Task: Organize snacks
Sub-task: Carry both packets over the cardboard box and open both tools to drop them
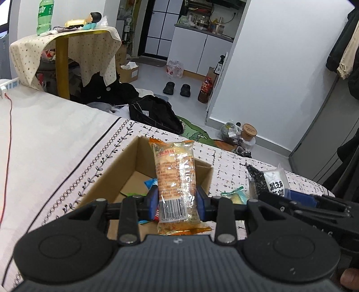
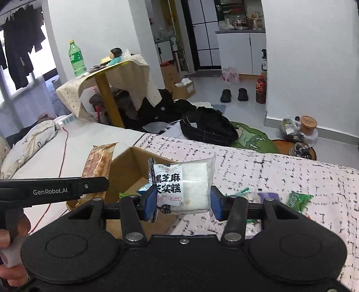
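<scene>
My left gripper (image 1: pixel 177 202) is shut on an orange-wrapped snack cake (image 1: pixel 174 179), held upright above the open cardboard box (image 1: pixel 116 170) on the bed. The same orange pack (image 2: pixel 97 164) shows at the left of the right wrist view, beside the left gripper's black body (image 2: pixel 53 188). My right gripper (image 2: pixel 182 202) is shut on a white cake pack with black lettering (image 2: pixel 184 186), held just right of the box (image 2: pixel 125 166). That white pack (image 1: pixel 272 182) shows at the right in the left wrist view. A few wrappers (image 1: pixel 134 191) lie inside the box.
Loose snacks (image 2: pixel 298 198) lie on the patterned bedspread (image 2: pixel 291 170) to the right of the box. A red cable (image 1: pixel 9 134) runs over the white sheet at left. Beyond the bed are a black bag (image 1: pixel 154 114), a cloth-covered side table (image 1: pixel 67 45) and a green bottle (image 1: pixel 44 15).
</scene>
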A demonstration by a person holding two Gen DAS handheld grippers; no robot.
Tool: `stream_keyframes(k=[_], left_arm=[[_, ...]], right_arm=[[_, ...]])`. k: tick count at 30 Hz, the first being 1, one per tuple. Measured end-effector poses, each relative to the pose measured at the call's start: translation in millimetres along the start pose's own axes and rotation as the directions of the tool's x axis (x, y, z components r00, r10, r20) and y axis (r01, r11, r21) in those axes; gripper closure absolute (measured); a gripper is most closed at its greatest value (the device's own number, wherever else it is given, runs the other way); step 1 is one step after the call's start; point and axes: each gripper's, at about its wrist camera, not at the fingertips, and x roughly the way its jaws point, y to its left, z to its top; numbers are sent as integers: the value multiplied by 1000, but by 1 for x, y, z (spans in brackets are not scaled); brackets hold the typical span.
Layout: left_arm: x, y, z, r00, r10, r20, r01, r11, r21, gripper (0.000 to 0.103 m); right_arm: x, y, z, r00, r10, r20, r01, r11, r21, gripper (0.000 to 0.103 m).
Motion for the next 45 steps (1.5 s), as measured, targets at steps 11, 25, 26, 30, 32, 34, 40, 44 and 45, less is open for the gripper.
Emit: stream_keyframes(k=[11, 25, 26, 30, 32, 34, 40, 44, 45], left_arm=[[20, 27, 20, 999, 11, -45, -8, 998, 63, 70], [60, 50, 26, 989, 10, -145, 5, 995, 104, 66], [58, 53, 27, 990, 13, -141, 0, 996, 94, 65], [54, 64, 34, 990, 22, -136, -12, 998, 69, 47], [47, 69, 36, 993, 18, -116, -9, 997, 77, 42], [40, 70, 37, 995, 26, -97, -17, 995, 95, 35], [23, 72, 46, 997, 20, -78, -14, 997, 82, 29], [6, 71, 55, 998, 21, -57, -17, 997, 70, 27], [2, 71, 56, 999, 17, -50, -14, 998, 65, 25]], right_arm=[[23, 7, 11, 999, 45, -22, -45, 999, 16, 55], [62, 37, 25, 996, 84, -37, -84, 996, 3, 55], [63, 38, 25, 996, 85, -37, -85, 996, 1, 54], [65, 37, 25, 995, 94, -40, -93, 996, 16, 48], [61, 36, 25, 995, 100, -33, -99, 995, 16, 44], [57, 35, 27, 995, 100, -19, -99, 995, 29, 39], [40, 28, 35, 996, 85, 5, -85, 995, 56, 36], [16, 19, 59, 997, 52, 59, -55, 997, 59, 29], [8, 17, 67, 996, 43, 77, -47, 997, 55, 27]])
